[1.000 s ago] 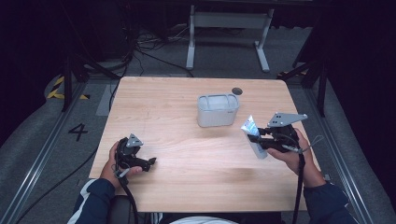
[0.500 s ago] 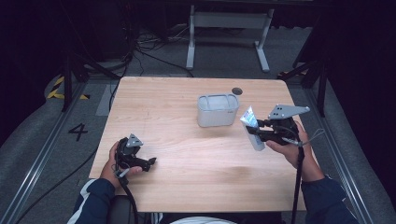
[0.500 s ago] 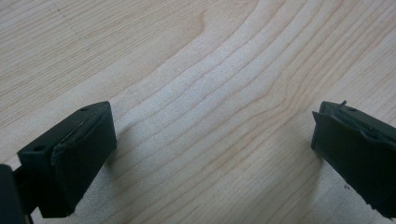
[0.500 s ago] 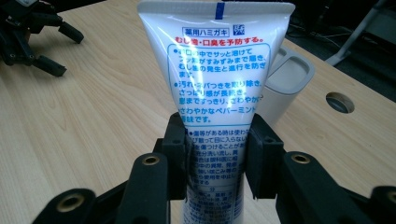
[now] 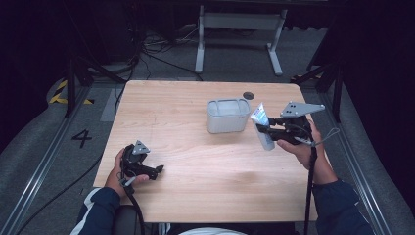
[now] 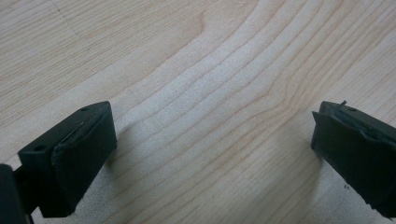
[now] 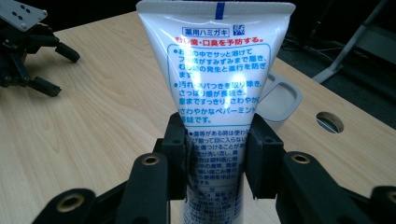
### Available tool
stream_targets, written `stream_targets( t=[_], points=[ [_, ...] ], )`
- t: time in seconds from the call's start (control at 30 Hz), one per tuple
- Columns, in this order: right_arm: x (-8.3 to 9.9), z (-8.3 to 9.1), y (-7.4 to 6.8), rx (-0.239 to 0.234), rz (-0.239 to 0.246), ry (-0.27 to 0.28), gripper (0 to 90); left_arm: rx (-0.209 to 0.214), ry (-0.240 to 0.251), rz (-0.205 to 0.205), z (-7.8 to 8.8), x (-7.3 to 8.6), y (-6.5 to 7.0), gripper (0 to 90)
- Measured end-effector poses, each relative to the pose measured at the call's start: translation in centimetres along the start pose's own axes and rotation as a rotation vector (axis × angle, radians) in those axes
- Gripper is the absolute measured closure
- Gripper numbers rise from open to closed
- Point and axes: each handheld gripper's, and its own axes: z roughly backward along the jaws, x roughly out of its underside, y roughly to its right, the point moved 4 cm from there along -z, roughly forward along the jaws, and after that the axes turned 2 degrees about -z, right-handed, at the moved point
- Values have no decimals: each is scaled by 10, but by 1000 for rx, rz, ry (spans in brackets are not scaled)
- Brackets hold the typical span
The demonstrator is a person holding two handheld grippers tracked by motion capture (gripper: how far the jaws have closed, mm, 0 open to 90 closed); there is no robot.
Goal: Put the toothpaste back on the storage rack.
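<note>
We find the right gripper clamped on one tube, raised above the table. Just left of it stands one bin, contents indiscernible. The left gripper gapes, holding nothing.

The left gripper rests low with jaws spread wide, while the right gripper is raised, its jaws clamped together.

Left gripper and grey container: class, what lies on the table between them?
Nothing. In the high view, bare wooden table runs from the left gripper to the grey container; the toothpaste tube is on the container's far side, in the right gripper.
</note>
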Motion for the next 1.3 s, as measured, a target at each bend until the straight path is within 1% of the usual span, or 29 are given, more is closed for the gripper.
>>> stream_targets(
  t=[0.03,0.3,0.4,0.63,0.8,0.83,0.9,1.03,1.17,1.3],
  points=[
    [-1,-1,0,1,5,1,662,0,0,0,0,0,0,5],
    [-9,-9,3,2,-2,16,662,1,-1,0,0,0,0,5],
    [-14,-14,3,-2,-5,24,662,1,-1,0,0,0,0,5],
    [-29,-22,0,-7,7,44,661,0,0,0,0,0,0,5],
    [-34,-29,-1,-13,9,54,661,0,0,0,0,0,0,6],
    [-36,-33,-1,-15,7,60,661,2,-1,-1,0,0,0,6],
    [-38,-36,-1,-13,1,61,661,1,0,-1,0,0,0,5],
    [-43,-42,0,-15,10,70,661,2,0,5,0,0,0,6],
    [-48,-45,0,-14,16,81,660,0,1,6,0,0,1,5],
    [-51,-47,2,-14,9,91,660,1,-1,9,0,0,1,5]
  ],
)
